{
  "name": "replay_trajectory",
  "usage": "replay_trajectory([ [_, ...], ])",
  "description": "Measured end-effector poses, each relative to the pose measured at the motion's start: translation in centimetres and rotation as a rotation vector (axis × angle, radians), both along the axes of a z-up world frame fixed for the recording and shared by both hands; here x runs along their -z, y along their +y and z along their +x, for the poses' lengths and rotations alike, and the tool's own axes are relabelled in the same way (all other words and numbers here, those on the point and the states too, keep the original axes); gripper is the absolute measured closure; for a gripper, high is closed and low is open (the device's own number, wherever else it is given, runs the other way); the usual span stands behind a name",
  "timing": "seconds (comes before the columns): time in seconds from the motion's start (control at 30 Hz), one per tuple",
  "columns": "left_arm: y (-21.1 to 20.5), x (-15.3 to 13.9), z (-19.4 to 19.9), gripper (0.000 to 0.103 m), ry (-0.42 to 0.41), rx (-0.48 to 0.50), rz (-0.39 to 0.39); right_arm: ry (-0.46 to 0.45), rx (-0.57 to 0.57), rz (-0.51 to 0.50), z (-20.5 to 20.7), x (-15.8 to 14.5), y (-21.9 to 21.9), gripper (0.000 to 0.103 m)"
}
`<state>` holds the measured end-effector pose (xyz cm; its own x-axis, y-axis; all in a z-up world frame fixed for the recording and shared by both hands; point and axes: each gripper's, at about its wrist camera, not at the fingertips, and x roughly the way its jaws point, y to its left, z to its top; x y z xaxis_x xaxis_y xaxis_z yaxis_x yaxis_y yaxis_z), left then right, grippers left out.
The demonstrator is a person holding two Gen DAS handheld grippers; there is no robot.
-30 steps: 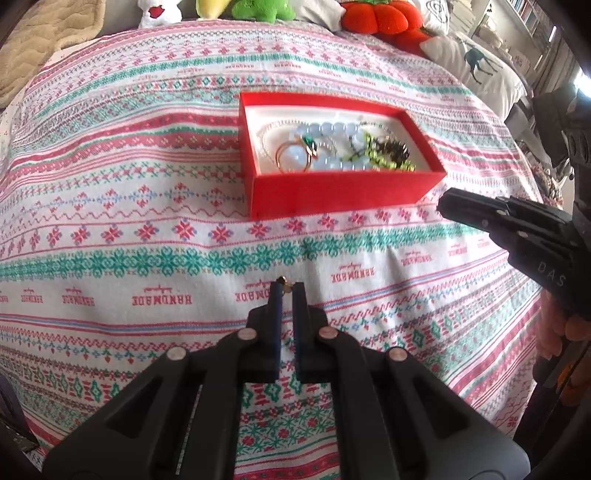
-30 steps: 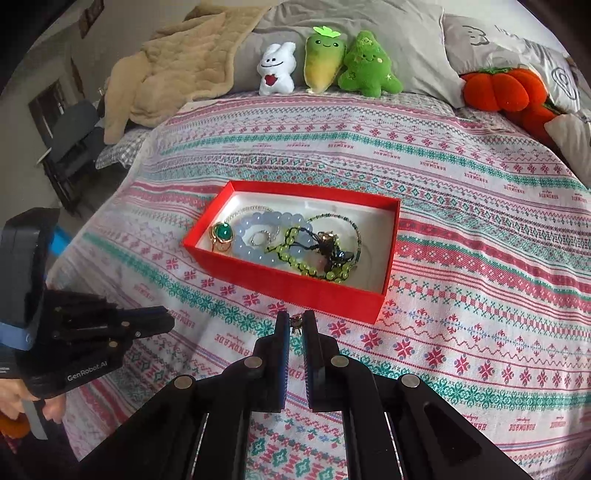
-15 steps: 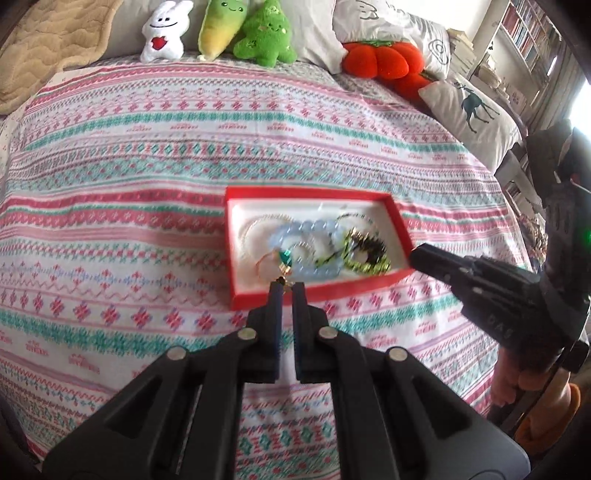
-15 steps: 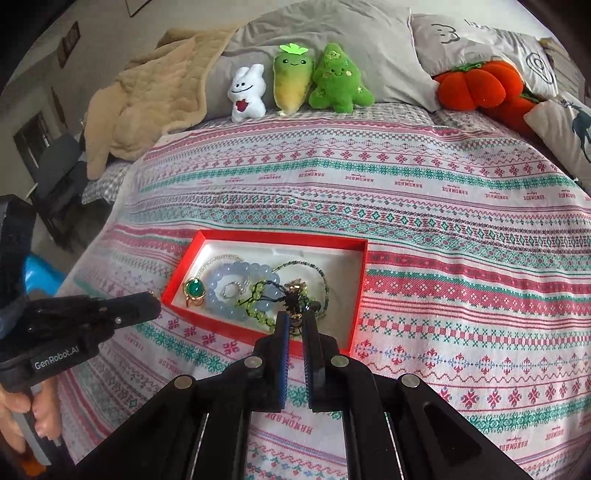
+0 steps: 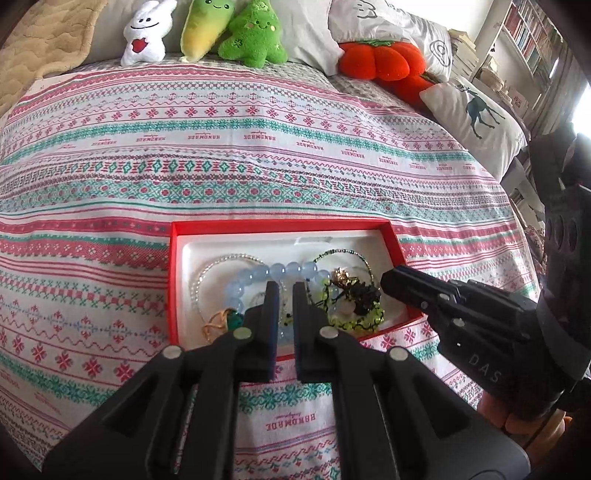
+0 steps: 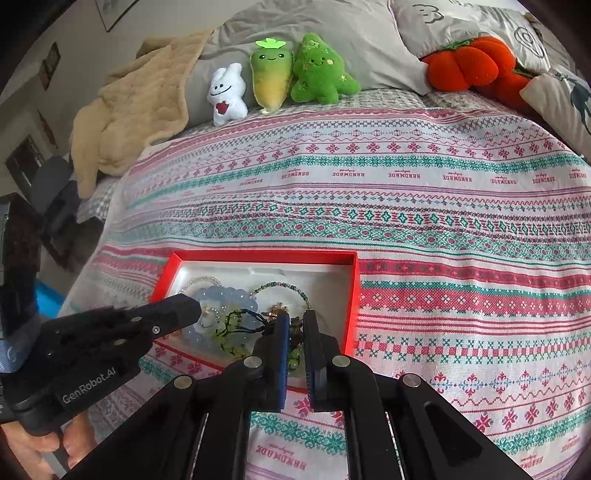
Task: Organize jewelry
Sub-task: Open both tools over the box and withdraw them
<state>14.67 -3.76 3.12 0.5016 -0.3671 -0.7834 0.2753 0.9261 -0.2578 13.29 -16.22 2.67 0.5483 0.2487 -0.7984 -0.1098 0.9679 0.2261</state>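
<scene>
Red box (image 5: 173, 280) of tangled beaded jewelry (image 5: 291, 271)

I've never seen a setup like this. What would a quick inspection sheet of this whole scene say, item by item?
Surface: patterned bedspread covering a bed.
Job's things: red box holding a blue bead bracelet, a green bead bracelet, a clear bead strand and a green-stone ring.
Clutter: nothing seen on the bedspread.
Grippers: left gripper and right gripper both over the box, jaws slightly apart, nothing seen between them.
Cables: nothing seen.
Surroundings: plush toys, pillows, beige blanket, bookshelf.
</scene>
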Motion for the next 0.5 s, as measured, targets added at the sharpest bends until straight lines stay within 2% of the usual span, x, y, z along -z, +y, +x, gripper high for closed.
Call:
replay_trajectory([
  [0.07,0.0,-0.1,0.0,0.095,-0.002,-0.001,0.010,0.002,-0.010,-0.004,0.0,0.0,0.1,0.093],
  [0.17,0.0,-0.3,-0.2,0.087,-0.011,-0.004,0.026,0.004,-0.011,-0.012,-0.3,-0.3,0.1,0.090],
  [0.27,0.2,-1.0,-1.0,0.075,-0.039,-0.002,0.049,-0.006,-0.018,-0.013,-0.9,-1.0,0.0,0.089],
  [0.4,0.9,-1.6,-2.3,0.052,-0.058,-0.020,0.062,-0.006,-0.024,-0.010,-2.3,-1.9,-0.4,0.089],
  [0.5,1.2,-1.9,-3.2,0.043,-0.056,-0.027,0.076,0.010,-0.021,-0.014,-3.4,-2.1,-0.7,0.088],
])
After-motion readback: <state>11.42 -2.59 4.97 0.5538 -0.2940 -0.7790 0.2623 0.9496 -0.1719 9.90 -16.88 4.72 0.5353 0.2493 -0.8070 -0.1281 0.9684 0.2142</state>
